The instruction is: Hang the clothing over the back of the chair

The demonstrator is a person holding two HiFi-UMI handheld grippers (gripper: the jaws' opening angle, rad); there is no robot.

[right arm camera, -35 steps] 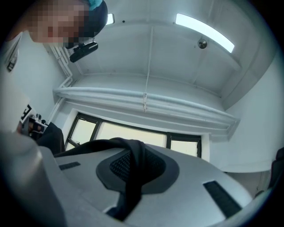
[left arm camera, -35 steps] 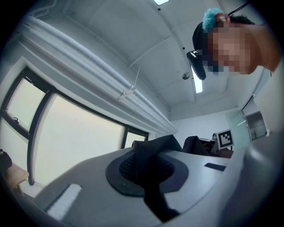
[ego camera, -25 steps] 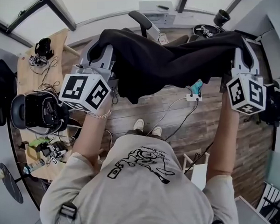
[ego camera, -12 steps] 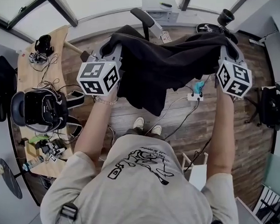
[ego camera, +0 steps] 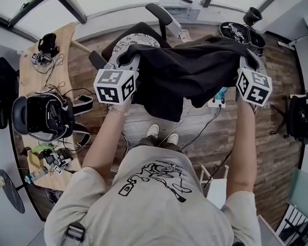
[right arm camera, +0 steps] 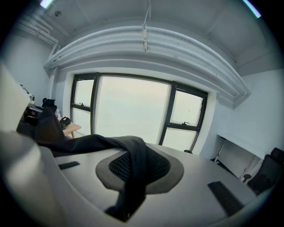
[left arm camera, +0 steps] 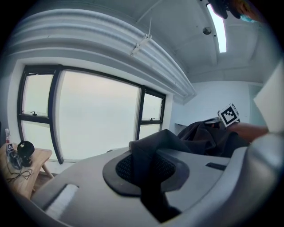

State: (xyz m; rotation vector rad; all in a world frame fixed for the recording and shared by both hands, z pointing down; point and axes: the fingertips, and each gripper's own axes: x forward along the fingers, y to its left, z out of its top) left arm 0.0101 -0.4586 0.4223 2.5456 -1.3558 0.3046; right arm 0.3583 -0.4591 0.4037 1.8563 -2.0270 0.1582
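A black garment (ego camera: pixel 192 71) hangs stretched between my two grippers, its lower edge sagging over the floor. My left gripper (ego camera: pixel 126 58) pinches its left end, and the cloth (left arm camera: pixel 195 137) runs out of the left gripper (left arm camera: pixel 148 177) between the pads; those jaws are just starting to open. My right gripper (ego camera: pixel 247 59) is shut on the right end, where the fabric (right arm camera: pixel 84 144) is folded between the pads of the right gripper (right arm camera: pixel 133 181). A black office chair (ego camera: pixel 134 39) stands just beyond the garment; the cloth partly hides it.
A wooden desk (ego camera: pixel 35 74) runs along the left with a black headset (ego camera: pixel 40 118), cables and small items. A power strip (ego camera: pixel 215 104) and cords lie on the wood floor. Another black chair (ego camera: pixel 303 118) stands at the right. A white unit (ego camera: pixel 178 1) sits by the window.
Both grippers have come down with the garment still stretched between them. The chair's seat and armrests now show above the cloth's upper edge.
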